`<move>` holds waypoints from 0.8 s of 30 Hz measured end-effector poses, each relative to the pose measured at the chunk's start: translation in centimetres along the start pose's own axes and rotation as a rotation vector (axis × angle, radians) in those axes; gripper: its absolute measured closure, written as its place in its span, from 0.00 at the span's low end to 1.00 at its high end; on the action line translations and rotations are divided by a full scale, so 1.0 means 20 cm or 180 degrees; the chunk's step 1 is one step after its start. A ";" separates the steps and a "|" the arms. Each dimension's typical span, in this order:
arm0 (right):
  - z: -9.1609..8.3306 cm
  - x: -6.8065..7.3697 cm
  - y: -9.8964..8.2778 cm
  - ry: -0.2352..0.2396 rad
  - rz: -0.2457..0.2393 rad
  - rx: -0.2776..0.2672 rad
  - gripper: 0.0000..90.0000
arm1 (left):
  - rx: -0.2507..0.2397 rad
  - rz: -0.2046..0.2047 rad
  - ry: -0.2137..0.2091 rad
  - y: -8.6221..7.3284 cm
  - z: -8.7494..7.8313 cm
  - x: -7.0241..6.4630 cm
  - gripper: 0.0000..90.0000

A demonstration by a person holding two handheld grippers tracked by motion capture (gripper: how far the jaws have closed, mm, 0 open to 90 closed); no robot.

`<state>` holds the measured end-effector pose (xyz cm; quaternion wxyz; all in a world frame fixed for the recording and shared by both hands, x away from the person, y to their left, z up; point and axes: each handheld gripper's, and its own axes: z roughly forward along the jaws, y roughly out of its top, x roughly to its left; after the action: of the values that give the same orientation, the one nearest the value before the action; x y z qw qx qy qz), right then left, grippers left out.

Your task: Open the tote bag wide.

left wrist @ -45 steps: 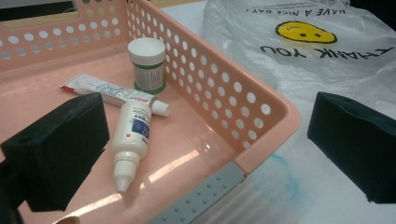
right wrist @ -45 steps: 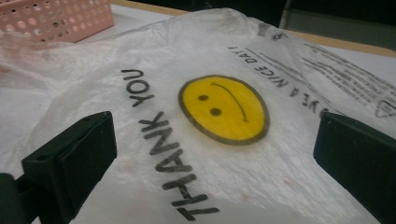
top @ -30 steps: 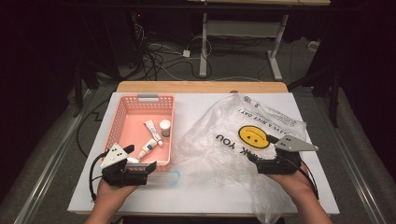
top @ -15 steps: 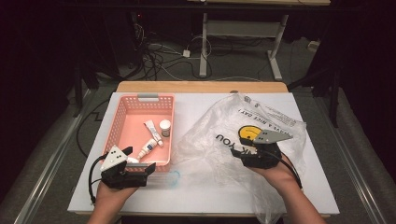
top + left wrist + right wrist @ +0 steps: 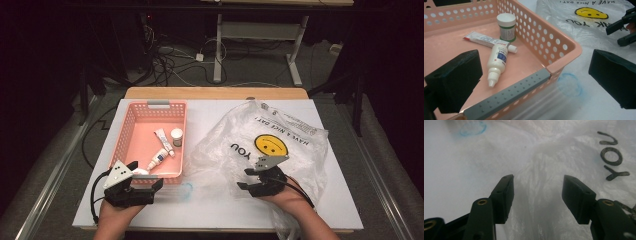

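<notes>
A pink basket (image 5: 131, 115) stands on the left of the table and holds a white tube (image 5: 162, 135), a white dropper bottle (image 5: 157, 159) and a small capped jar (image 5: 176, 137). My left gripper (image 5: 145, 175) is open at the basket's near right corner (image 5: 564, 47), one jaw over the inside and one outside. A crumpled clear plastic bag (image 5: 285, 130) with a yellow smiley lies on the right. My right gripper (image 5: 245, 178) is open low over the bag's left part (image 5: 544, 152), a raised fold of plastic between its jaws.
A faint blue circle (image 5: 186, 190) is drawn on the white table (image 5: 210, 210) between the two grippers. The basket's near rim carries a grey handle strip (image 5: 511, 95). Cables and table legs lie on the dark floor beyond the far edge.
My right gripper has moved left across the bag and turned its jaws toward the bag's left side. The left gripper has stayed at the basket corner.
</notes>
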<state>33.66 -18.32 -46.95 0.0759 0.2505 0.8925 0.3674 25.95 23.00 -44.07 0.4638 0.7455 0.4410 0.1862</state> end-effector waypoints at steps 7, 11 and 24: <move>0.03 0.02 -0.04 -0.0014 -0.0073 0.0170 0.47 | 0.0004 -0.0001 -0.0010 0.00 0.00 0.00 0.00; 0.03 0.01 -0.05 -0.0070 -0.0134 0.0156 0.55 | 0.0007 -0.0007 -0.0019 0.00 0.00 0.01 0.00; 0.01 -0.06 -0.08 0.0010 0.0056 -0.0004 0.76 | 0.0034 -0.0002 -0.0056 -0.01 0.01 0.00 0.00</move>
<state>34.07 -19.73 -48.36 0.0714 0.2577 0.8901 0.3691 26.02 22.98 -44.23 0.4637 0.7495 0.4381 0.1771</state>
